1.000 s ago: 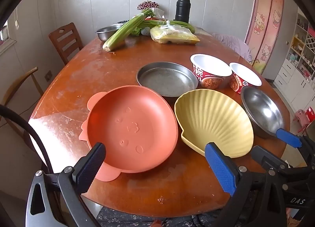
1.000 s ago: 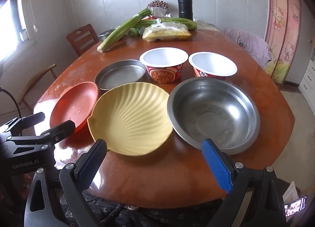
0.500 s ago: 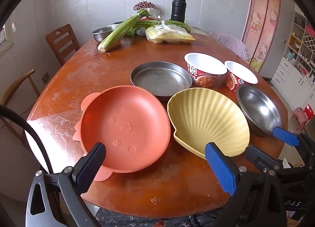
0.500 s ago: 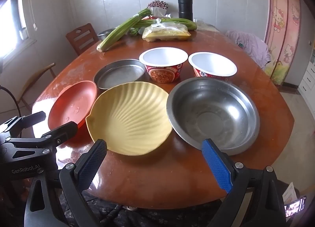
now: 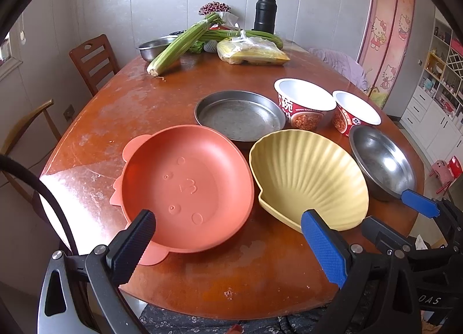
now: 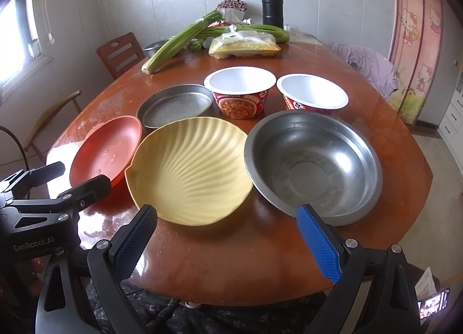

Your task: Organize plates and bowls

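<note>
An orange plate [image 5: 185, 186] [image 6: 107, 151], a yellow shell-shaped plate [image 5: 309, 177] [image 6: 191, 172] and a steel bowl [image 5: 382, 163] [image 6: 312, 163] sit in a row near the table's front edge. Behind them are a flat steel pan [image 5: 240, 117] [image 6: 176, 105] and two red paper bowls [image 5: 303, 105] [image 5: 356, 114] [image 6: 240, 91] [image 6: 312, 96]. My left gripper [image 5: 228, 244] is open and empty before the orange plate. My right gripper [image 6: 228, 241] is open and empty between the yellow plate and the steel bowl.
At the far end of the brown table [image 5: 130, 108] lie celery [image 5: 185, 41], a bagged food packet [image 5: 251, 50], a small steel bowl [image 5: 153, 47] and a black flask [image 5: 264, 12]. Wooden chairs [image 5: 92, 59] stand at the left.
Both grippers drifted slightly; the left view shifted a little so the dishes sit farther right. Nothing was grasped or moved.
</note>
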The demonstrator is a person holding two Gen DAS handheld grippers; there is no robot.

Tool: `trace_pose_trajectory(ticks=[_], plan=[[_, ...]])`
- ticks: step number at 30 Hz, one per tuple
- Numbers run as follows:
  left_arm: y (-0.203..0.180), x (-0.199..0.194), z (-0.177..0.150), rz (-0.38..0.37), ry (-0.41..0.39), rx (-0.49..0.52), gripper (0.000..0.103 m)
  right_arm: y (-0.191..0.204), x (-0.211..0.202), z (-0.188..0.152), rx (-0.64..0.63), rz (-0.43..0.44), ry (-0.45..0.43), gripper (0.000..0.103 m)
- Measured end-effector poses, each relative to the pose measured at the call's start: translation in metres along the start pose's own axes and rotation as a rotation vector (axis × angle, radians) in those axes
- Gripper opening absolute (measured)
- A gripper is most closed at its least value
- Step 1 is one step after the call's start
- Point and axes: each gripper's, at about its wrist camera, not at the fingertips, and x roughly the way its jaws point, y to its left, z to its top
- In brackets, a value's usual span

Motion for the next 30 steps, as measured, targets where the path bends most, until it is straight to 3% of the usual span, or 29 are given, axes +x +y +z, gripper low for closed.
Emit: trace_pose_trajectory(ticks=[21,30], plan=[[0.004,-0.004,0.0,-0.003,-0.002,-0.013,0.101,0.007,-0.003,0.001,-0.028,0.012,-0.009,0.098],[0.026,-0.008,0.004,0.009,-0.014,-0.053,0.101,0.023,-0.002,0.022,-0.079,0.048,-0.031,0.098]])
